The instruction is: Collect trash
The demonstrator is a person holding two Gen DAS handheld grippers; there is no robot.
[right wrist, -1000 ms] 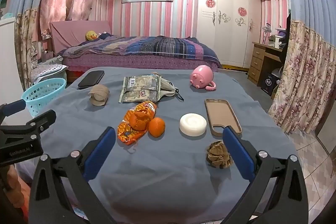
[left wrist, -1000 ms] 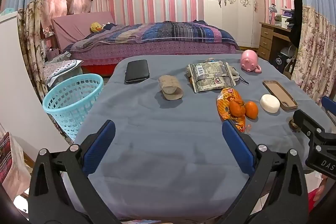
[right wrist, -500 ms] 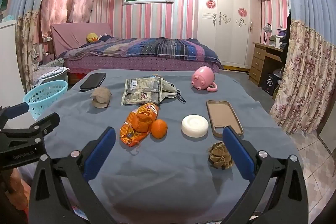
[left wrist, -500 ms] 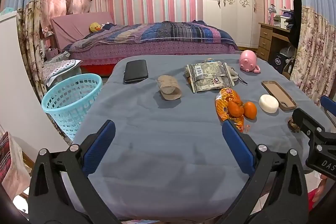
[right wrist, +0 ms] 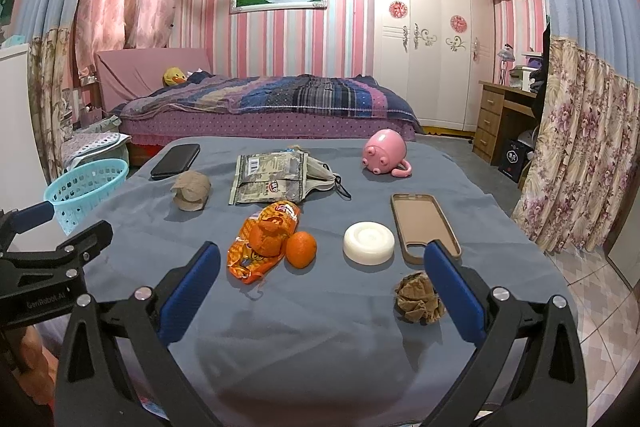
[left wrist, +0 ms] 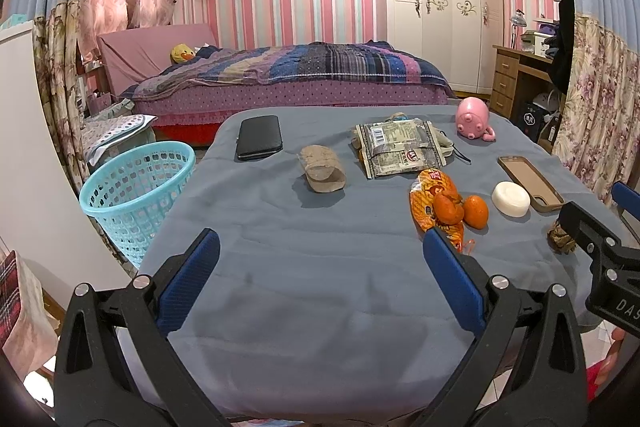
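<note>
At the table's near edge, right gripper (right wrist: 322,281) hovers wide open, holding nothing; left gripper (left wrist: 320,267) likewise. Crumpled wad (right wrist: 419,297) lies just beside the right finger (right wrist: 454,291), near the right corner. Basket (left wrist: 136,193) stands off the left edge; right arm nearer.

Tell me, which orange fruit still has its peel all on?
The smooth round orange on the right, lying on the blue cloth. Its neighbour, the torn-open orange, sits on the orange snack bag and looks ragged and partly peeled.
</note>
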